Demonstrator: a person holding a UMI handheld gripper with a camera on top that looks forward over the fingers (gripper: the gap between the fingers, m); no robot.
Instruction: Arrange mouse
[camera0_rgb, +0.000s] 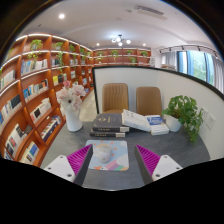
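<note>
Bookshelves (30, 90) line the wall beside the grey table (125, 178). 2 chairs (132, 98) stand at its far edge. Along the far side: flower vase (72, 108), stacked books (109, 124), potted plant (186, 114). A booklet (110, 154) lies near the front edge; print unreadable. Gripper (110, 163) spread wide, pads (79, 157) flanking the booklet, bare tabletop between. Mouse: cannot locate it.

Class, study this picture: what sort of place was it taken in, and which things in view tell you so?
Probably a library or reading room: tall bookshelves line the wall, a stack of books lies on the grey table, and two chairs stand behind it.
</note>
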